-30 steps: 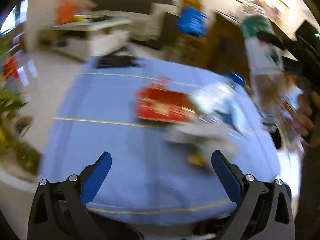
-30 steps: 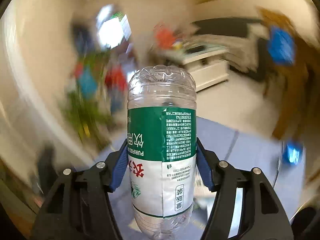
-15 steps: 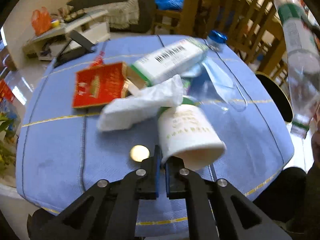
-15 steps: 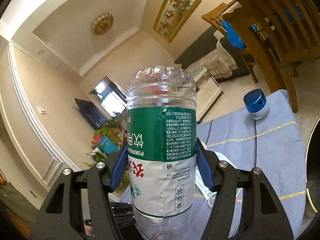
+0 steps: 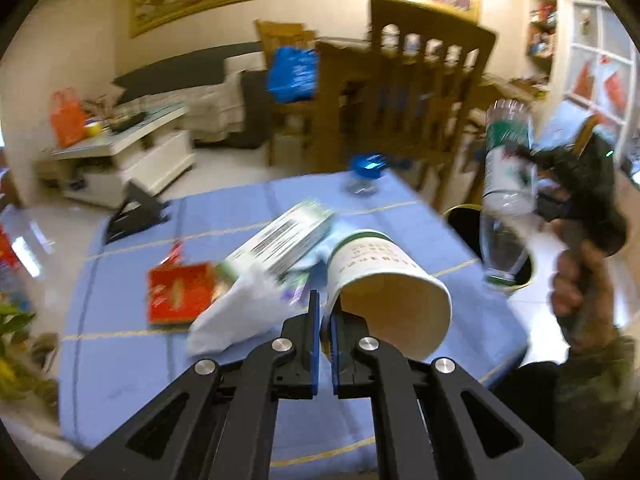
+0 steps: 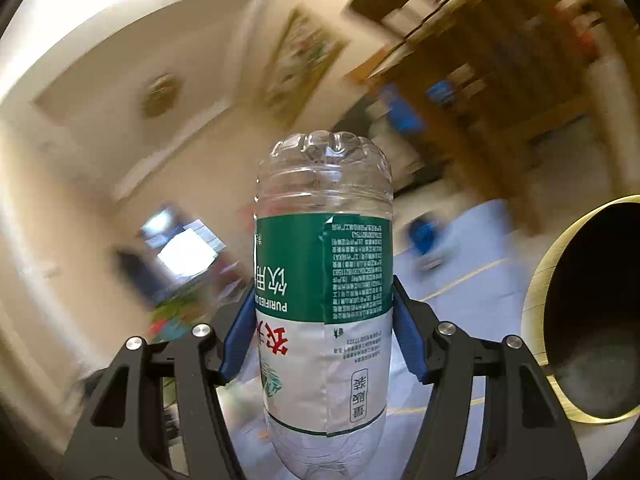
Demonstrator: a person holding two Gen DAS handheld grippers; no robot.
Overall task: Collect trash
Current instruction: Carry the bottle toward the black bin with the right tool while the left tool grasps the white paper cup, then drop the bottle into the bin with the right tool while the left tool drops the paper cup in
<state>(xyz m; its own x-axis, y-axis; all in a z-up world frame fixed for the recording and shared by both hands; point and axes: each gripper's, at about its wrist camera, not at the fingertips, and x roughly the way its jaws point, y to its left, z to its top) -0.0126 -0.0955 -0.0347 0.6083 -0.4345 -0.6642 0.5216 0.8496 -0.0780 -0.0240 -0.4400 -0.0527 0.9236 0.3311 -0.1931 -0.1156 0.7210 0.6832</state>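
Observation:
My left gripper [image 5: 325,320] is shut on the rim of a white paper cup [image 5: 384,276]. The cup hangs tilted above the blue tablecloth [image 5: 132,360], its mouth toward the camera. My right gripper [image 6: 324,320] is shut on a clear plastic bottle [image 6: 324,280] with a green and white label. In the left wrist view that bottle [image 5: 508,172] hangs neck down in the right gripper [image 5: 518,164], over a black bin with a gold rim [image 5: 464,210]. The bin [image 6: 536,292] shows at the right edge of the right wrist view.
On the cloth lie a red packet [image 5: 180,296], a white tissue [image 5: 240,316], a green and white box [image 5: 284,240], a blue-capped jar [image 5: 366,168] and a black stand [image 5: 136,212]. Wooden chairs [image 5: 420,100] stand behind the table. A person's hand [image 5: 576,288] grips the right tool.
My left gripper closed on the cup's rim and lifted it off the table. My right gripper swung the bottle down beside the table, and the bin came into its view.

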